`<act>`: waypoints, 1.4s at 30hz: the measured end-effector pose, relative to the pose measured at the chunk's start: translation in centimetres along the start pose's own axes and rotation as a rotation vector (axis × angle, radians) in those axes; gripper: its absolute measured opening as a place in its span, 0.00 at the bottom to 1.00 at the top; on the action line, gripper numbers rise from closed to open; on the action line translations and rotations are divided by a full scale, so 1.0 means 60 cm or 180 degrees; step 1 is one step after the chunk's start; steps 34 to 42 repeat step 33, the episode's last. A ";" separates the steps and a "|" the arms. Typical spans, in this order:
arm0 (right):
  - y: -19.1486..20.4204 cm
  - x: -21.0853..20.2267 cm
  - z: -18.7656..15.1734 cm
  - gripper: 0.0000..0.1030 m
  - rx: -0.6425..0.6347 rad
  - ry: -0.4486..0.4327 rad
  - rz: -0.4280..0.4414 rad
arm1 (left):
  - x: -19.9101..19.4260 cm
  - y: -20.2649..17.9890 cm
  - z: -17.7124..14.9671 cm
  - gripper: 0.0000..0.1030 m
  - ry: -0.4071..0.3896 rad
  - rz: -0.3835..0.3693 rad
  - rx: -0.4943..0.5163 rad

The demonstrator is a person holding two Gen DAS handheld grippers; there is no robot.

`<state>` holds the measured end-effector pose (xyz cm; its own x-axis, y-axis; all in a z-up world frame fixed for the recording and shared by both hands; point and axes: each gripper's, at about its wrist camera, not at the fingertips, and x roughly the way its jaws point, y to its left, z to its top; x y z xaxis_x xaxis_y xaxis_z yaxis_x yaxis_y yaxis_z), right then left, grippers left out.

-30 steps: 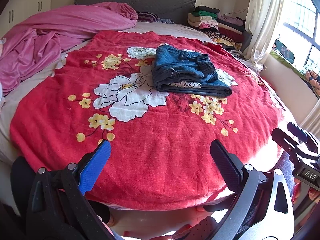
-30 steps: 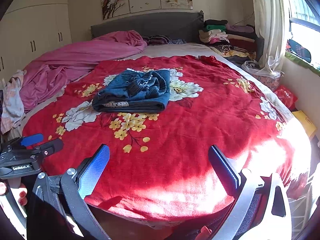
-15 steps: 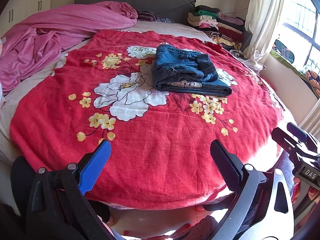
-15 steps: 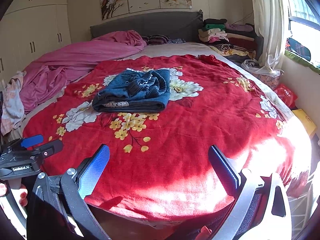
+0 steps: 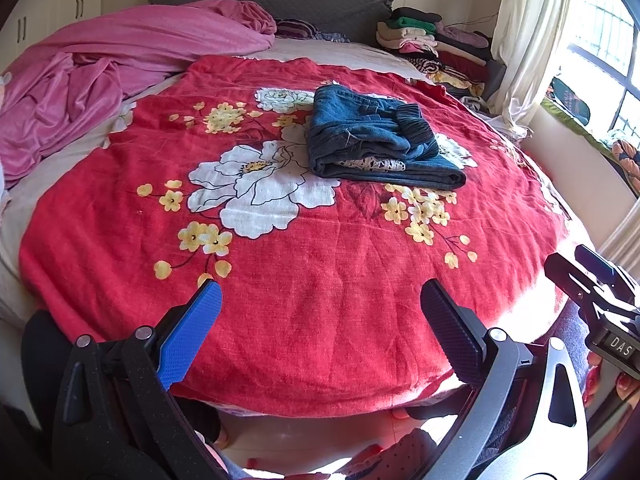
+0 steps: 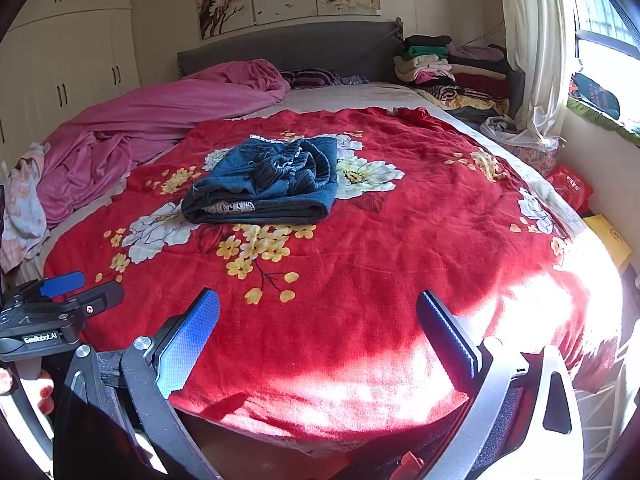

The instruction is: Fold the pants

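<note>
Blue denim pants (image 5: 376,140) lie folded in a compact bundle on the red floral blanket (image 5: 320,272), elastic waistband on top. The same pants (image 6: 268,184) sit left of centre in the right wrist view. My left gripper (image 5: 320,296) hangs open over the near edge of the bed, well short of the pants, nothing between its fingers. My right gripper (image 6: 318,304) is also open and empty, back at the bed's near edge. Each gripper shows in the other's view: the right gripper (image 5: 592,280) at the far right, the left gripper (image 6: 80,292) at the far left.
A rumpled pink quilt (image 5: 100,72) covers the left side of the bed. Stacked folded clothes (image 6: 448,68) stand at the head on the right, beside a curtain (image 6: 536,40) and window. White wardrobes (image 6: 72,60) line the left wall. A red bag (image 6: 570,188) lies on the floor to the right.
</note>
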<state>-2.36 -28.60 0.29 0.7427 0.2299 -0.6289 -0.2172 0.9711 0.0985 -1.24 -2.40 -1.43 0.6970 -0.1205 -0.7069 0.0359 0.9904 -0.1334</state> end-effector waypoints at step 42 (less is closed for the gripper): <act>-0.401 0.212 0.176 0.95 0.0401 0.0558 -0.1023 | 0.194 0.288 0.235 0.91 0.0432 0.1109 -0.0275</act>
